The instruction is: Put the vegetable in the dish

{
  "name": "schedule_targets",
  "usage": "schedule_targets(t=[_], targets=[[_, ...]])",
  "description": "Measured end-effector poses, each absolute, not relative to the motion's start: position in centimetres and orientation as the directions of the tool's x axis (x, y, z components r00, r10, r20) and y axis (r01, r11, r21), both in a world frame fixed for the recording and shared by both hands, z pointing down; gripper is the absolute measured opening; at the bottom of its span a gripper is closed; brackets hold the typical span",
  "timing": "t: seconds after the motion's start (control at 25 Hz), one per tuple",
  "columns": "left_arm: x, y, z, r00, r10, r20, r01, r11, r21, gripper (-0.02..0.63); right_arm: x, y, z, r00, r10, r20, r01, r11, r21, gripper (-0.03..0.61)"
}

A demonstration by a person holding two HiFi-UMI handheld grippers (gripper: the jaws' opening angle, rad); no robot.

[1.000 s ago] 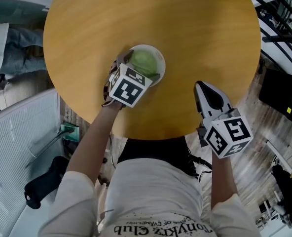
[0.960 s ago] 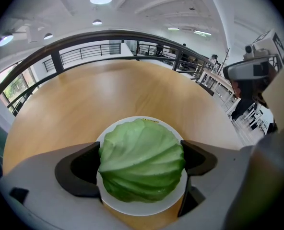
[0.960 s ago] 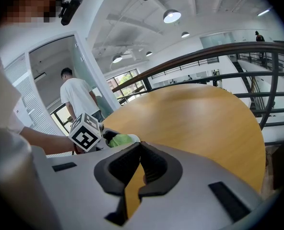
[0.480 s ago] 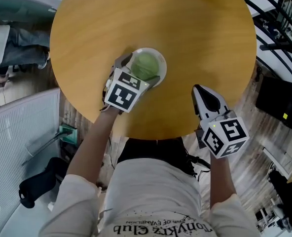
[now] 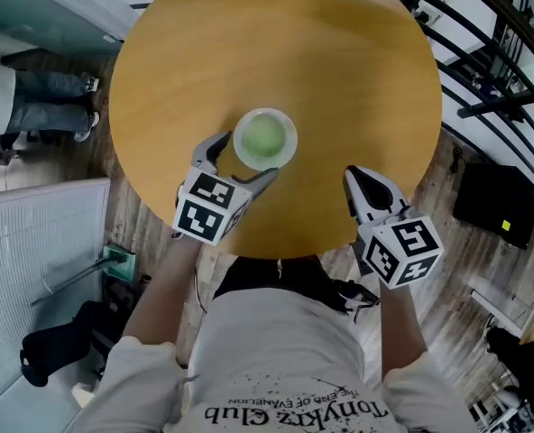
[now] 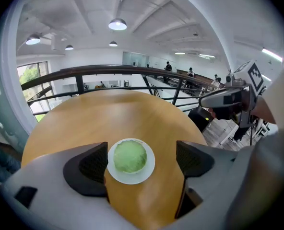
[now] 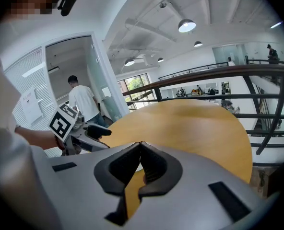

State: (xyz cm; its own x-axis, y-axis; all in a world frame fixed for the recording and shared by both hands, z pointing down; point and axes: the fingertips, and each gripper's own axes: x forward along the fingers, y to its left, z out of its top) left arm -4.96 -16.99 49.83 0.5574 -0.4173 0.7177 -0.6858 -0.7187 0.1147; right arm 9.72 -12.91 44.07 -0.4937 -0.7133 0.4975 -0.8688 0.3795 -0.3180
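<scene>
A round green vegetable (image 5: 263, 138) (image 6: 130, 156) lies in a small white dish (image 5: 288, 151) (image 6: 148, 170) near the front of the round wooden table (image 5: 276, 52). My left gripper (image 5: 241, 163) (image 6: 141, 161) is open, its jaws wide apart and pulled back just short of the dish, holding nothing. At the table's front right edge, my right gripper (image 5: 362, 179) (image 7: 140, 146) is shut with its jaw tips touching and nothing between them.
The table (image 6: 118, 111) is bare apart from the dish. A dark railing (image 5: 483, 52) runs beyond the table on the right. A person (image 5: 23, 97) stands off to the left, beside a white ribbed panel (image 5: 32, 251).
My left gripper has drawn back toward me, off the dish, leaving the vegetable in it. The right gripper has stayed put.
</scene>
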Motion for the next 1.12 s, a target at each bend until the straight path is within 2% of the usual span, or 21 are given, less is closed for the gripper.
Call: schedule_targets(t=[0.16,0.2,0.32,0.52,0.68,1.12], targets=[[-5.4,-13.8,46.8,0.564,-0.454,0.69,-0.681,-0.729,0.077,0.411,10.3,-11.6,41.7,-0.486,-0.729,0.482,-0.873,0.392,-0.289,0.025],[-5.5,-13.0,46.0,0.566,-0.47,0.677,-0.687,-0.723,0.073,0.375,10.4,-11.3,41.2,-0.485,-0.731,0.48,-0.874,0.394,-0.284,0.025],[-6.5,-11.0,44.1,0.56,-0.535,0.633,-0.733,-0.676,0.077,0.205,10.3,-10.0,40.0,-0.486,-0.732,0.478,-0.874,0.401,-0.273,0.025],[-7.8,-8.9,41.6,0.537,-0.612,0.581,-0.79,-0.606,0.092,0.072,9.5,-7.9,38.8,-0.493,-0.727,0.477,-0.87,0.416,-0.265,0.025],[-8.2,-7.5,39.4,0.543,-0.65,0.532,-0.81,-0.573,0.127,0.026,8.5,-6.8,38.0,-0.504,-0.727,0.467,-0.864,0.426,-0.268,0.025],[-7.5,-4.5,38.0,0.568,-0.642,0.515,-0.798,-0.582,0.155,0.023,6.7,-6.4,35.7,-0.55,-0.718,0.427,-0.835,0.49,-0.251,0.025]])
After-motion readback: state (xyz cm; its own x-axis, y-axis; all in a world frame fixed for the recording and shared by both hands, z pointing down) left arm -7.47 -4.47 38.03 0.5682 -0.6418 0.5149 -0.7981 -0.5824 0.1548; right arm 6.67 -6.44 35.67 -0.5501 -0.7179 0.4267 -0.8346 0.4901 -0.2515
